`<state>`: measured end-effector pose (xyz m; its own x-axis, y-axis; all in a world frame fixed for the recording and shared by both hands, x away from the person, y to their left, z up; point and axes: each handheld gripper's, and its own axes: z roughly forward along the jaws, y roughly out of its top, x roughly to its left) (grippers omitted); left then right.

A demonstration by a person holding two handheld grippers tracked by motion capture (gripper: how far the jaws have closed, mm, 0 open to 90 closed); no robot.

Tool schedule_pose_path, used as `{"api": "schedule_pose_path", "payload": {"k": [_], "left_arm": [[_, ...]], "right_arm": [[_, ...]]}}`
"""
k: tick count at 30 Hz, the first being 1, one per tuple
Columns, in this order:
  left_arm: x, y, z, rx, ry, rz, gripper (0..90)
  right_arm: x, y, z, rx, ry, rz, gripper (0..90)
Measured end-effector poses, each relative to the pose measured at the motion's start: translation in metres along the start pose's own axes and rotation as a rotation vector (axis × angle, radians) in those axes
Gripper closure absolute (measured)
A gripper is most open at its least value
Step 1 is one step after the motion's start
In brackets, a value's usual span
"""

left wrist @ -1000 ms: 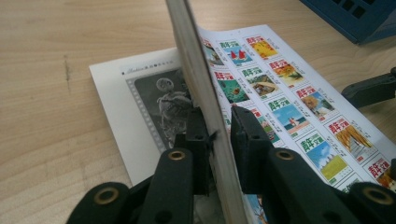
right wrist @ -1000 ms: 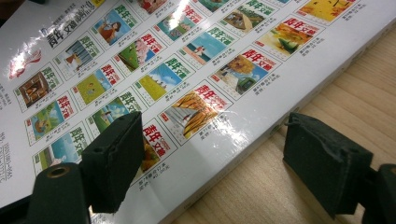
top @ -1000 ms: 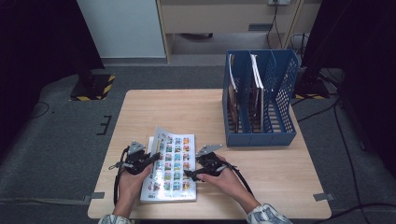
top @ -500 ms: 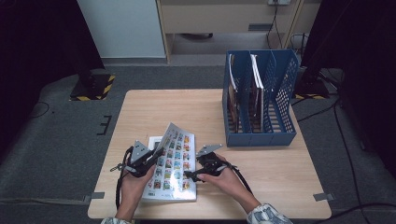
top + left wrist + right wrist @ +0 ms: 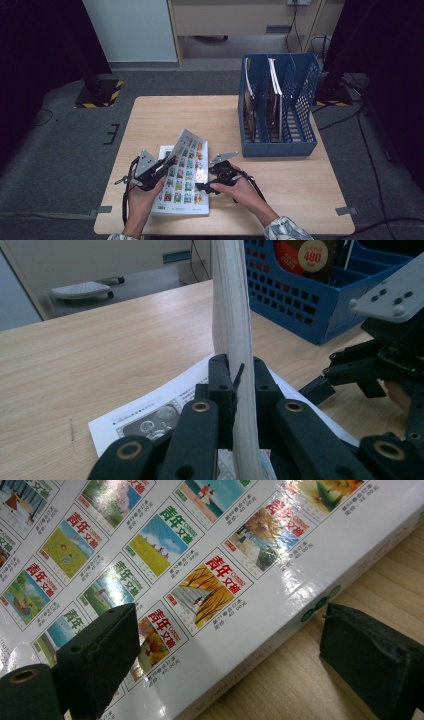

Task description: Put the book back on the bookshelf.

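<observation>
The wooden table point(image 5: 165, 117) is bare across its far left half, leaving open room there; its near edge is cut off by the bottom of the high view, along with the person's forearms.

At the far right stands a blue perforated file rack point(image 5: 279, 107) with upright compartments. Two or three thin books or folders stand in its left compartments; the rightmost looks empty, though the mesh walls hide their lower parts. The left gripper view shows a red cover with a round "480" sticker behind the mesh.

The magazine point(image 5: 184, 176) lies near the front edge, left of centre, its glossy back cover printed with rows of small colourful cover pictures. Its left part is lifted and tilted up off the table, and a white printed sheet shows underneath.

The left gripper point(image 5: 161, 168) is clamped on a thick bundle of the magazine's pages, which rise upright between its jaws in its own view point(image 5: 235, 385).

The right gripper point(image 5: 206, 186) sits at the magazine's right edge. Its jaws have just been opening and stand wide point(image 5: 227, 650), one over the cover, one over bare wood, with the spine edge between them, unpressed.
</observation>
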<state>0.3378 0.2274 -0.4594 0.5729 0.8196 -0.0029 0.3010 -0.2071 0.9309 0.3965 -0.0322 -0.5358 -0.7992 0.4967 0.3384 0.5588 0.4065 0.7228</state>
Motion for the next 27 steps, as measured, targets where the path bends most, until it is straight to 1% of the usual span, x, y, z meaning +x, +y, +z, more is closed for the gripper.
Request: {"api": "schedule_pose_path", "payload": {"k": [2,3,4,5,7,9,10,11,12,13,15,17,18,19,20,21,22,23,24,25,26,27], "left_arm": [[0.0,0.0,-0.001,-0.006,-0.003,-0.005,83.8],[0.001,0.001,-0.002,-0.014,-0.01,-0.013,83.8],[0.001,0.001,-0.003,-0.024,-0.013,-0.02,83.8],[0.002,0.002,-0.005,-0.032,-0.017,-0.025,83.8],[0.003,0.001,-0.005,-0.03,-0.016,-0.029,83.7],[0.004,0.001,-0.004,-0.025,-0.011,-0.035,83.7],[0.007,-0.002,-0.001,-0.002,0.005,-0.046,83.5],[0.009,-0.004,0.0,0.009,0.014,-0.049,83.3],[0.009,-0.004,0.0,0.009,0.014,-0.049,83.1],[0.013,-0.008,0.005,0.043,0.027,-0.054,82.6],[0.017,-0.014,0.01,0.083,0.058,-0.055,81.0],[0.022,-0.019,0.016,0.129,0.076,-0.057,80.8],[0.024,-0.022,0.018,0.147,0.086,-0.06,80.8],[0.024,-0.022,0.018,0.147,0.086,-0.06,80.5],[0.028,-0.027,0.022,0.178,0.104,-0.068,79.4],[0.028,-0.027,0.022,0.178,0.104,-0.068,76.1],[0.032,-0.03,0.024,0.206,0.158,-0.064,68.9],[0.032,-0.03,0.024,0.206,0.158,-0.064,61.5],[0.036,-0.033,0.023,0.211,0.21,-0.065,54.0],[0.039,-0.034,0.022,0.203,0.227,-0.07,47.4],[0.039,-0.034,0.022,0.203,0.227,-0.07,42.8],[0.041,-0.034,0.02,0.199,0.227,-0.083,42.8]], "right_arm": [[0.0,0.0,0.001,-0.002,0.003,0.0,9.3],[0.0,0.0,0.001,-0.004,0.013,-0.001,9.5],[0.001,0.001,0.003,-0.005,0.039,0.006,10.0],[0.002,0.001,0.004,-0.007,0.048,0.012,9.9],[0.004,0.002,0.006,-0.002,0.051,0.002,8.9],[0.004,0.002,0.007,-0.008,0.043,0.001,8.8],[0.005,0.002,0.007,-0.007,0.035,-0.004,8.8],[0.005,0.002,0.007,-0.005,0.027,-0.006,8.8],[0.006,0.002,0.007,-0.002,0.021,-0.01,8.9],[0.006,0.002,0.007,-0.001,0.014,-0.014,9.2],[0.007,0.001,0.007,0.0,0.006,-0.026,9.5],[0.008,0.001,0.008,-0.002,-0.001,-0.028,9.5],[0.008,0.001,0.008,-0.003,-0.004,-0.028,9.4],[0.008,0.001,0.008,-0.003,-0.004,-0.028,9.4],[0.009,0.001,0.008,-0.008,-0.011,-0.034,9.3],[0.009,0.001,0.008,-0.008,-0.011,-0.034,9.3],[0.009,0.0,0.009,-0.01,-0.016,-0.035,9.3],[0.009,0.0,0.009,-0.01,-0.016,-0.035,9.3],[0.01,0.0,0.009,-0.008,-0.02,-0.042,9.2],[0.01,0.0,0.009,-0.008,-0.023,-0.045,9.3],[0.01,0.0,0.009,-0.009,-0.024,-0.044,9.3],[0.01,0.0,0.009,-0.009,-0.024,-0.044,9.3]]}}
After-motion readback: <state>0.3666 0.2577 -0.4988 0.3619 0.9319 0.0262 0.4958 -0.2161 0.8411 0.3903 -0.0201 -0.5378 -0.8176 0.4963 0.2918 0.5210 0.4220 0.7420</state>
